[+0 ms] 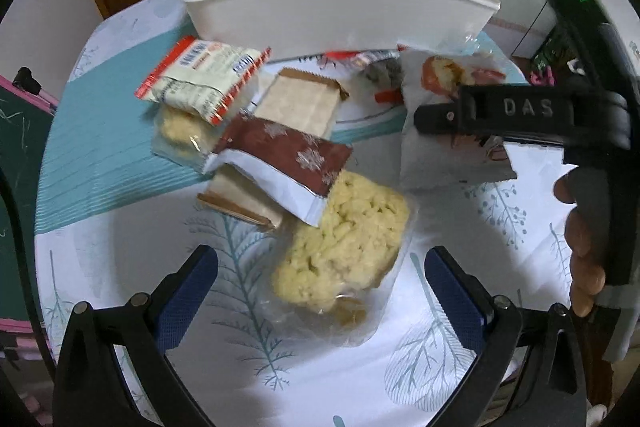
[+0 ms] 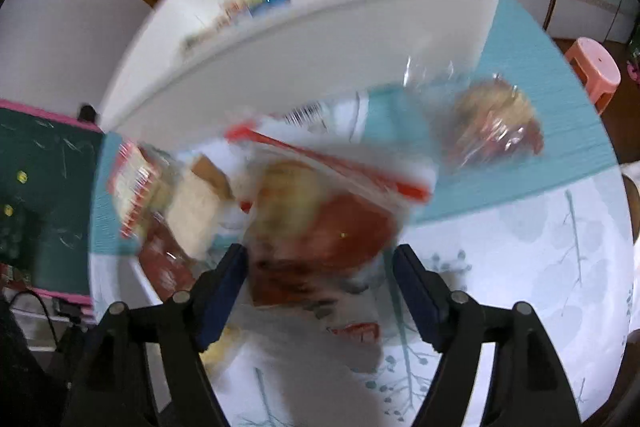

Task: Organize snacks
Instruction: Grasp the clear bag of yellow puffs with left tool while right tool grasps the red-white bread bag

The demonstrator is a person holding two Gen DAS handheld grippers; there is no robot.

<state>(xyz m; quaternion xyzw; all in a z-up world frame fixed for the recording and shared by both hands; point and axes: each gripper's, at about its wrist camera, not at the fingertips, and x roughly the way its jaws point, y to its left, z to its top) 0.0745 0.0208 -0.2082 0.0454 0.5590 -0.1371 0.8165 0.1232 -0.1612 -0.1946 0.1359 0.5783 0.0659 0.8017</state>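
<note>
Clear-wrapped yellow puffed snack [image 1: 344,239] lies on the bench [image 1: 500,287] at the frame's centre, just ahead of the left claw [image 1: 320,287], whose blue pads stand spread with nothing between them. Above it a brown snowflake packet [image 1: 288,163] overlaps other wrappers, below the white bin [image 1: 332,15] at the top. At the right, the right claw [image 2: 320,267] sits over a red-and-white snack bag [image 2: 320,223]; its own blurred view shows it spread around that bag, contact unclear.
</note>
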